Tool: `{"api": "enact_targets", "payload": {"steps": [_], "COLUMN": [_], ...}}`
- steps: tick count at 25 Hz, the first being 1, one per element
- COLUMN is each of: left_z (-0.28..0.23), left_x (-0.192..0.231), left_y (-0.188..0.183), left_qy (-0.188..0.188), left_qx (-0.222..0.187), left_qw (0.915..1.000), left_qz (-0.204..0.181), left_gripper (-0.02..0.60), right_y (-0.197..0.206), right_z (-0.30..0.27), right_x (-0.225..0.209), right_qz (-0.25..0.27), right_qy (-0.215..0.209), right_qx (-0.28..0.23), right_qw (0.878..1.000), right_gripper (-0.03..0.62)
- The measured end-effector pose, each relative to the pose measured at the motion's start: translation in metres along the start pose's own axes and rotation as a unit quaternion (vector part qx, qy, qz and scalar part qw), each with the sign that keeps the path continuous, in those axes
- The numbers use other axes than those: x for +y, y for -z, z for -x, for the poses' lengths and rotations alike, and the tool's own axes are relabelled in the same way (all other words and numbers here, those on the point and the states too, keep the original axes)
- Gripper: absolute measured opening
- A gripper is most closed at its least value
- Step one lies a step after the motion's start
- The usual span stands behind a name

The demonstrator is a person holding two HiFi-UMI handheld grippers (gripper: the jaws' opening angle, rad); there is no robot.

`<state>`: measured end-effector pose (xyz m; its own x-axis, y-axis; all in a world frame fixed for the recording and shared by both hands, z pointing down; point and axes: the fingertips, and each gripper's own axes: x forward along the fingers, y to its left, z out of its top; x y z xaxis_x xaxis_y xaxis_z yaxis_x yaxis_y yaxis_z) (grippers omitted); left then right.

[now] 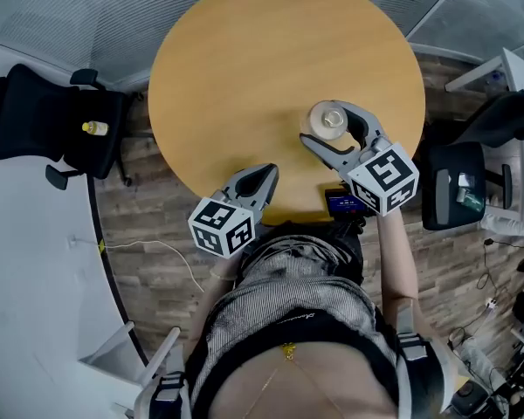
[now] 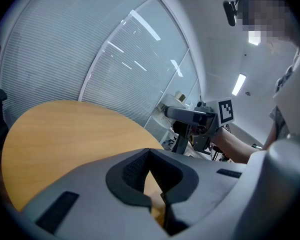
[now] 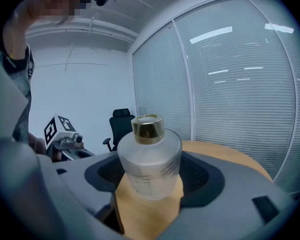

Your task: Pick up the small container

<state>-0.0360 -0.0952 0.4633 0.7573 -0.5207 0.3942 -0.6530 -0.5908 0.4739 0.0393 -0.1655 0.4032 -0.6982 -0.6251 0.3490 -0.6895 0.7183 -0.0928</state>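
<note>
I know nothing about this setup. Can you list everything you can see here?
table: one, round, light wood, centre of the room
small container: one, frosted with a gold cap, standing on the table between the right gripper's jaws
office chair: one, black, left of the table
small yellow item: one, on that chair's seat; too small to identify
second chair: one, dark, right of the table
dark device: one, bluish screen, at the table's near edge
cable: one, white, on the wood floor
left gripper: grey, jaws together, empty, over the near table edge
right gripper: grey, jaws apart around the container
</note>
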Motion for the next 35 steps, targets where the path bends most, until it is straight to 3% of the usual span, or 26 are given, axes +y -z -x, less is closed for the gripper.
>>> {"api": "enact_targets", "payload": {"steps": [12,24,35], "left_z": [-0.001,0.005,0.009], "left_x": [-0.003,0.003,0.003], "left_y": [0.001,-0.026,-0.014], "left_qy": [0.003,0.001,-0.006], "left_qx": [-0.005,-0.034,-0.028], "left_qw": [1.0000,0.9993,0.9996], "left_qz": [0.001,-0.012,0.001], "left_gripper": [0.003,0.003,0.003], "right_y": [-0.029,-0.052,-0.064], "right_z": [0.019,0.021,0.029], "right_x": [0.005,0.019,0.016], "right_qz": [0.023,0.016,0.021], "right_qy": [0.008,-0.008,0.005], "right_qx": [-0.024,-0.089,-0.088], "right_qw": [0.999,0.996,0.996], "right_gripper": [0.337,0.336,0.337]}}
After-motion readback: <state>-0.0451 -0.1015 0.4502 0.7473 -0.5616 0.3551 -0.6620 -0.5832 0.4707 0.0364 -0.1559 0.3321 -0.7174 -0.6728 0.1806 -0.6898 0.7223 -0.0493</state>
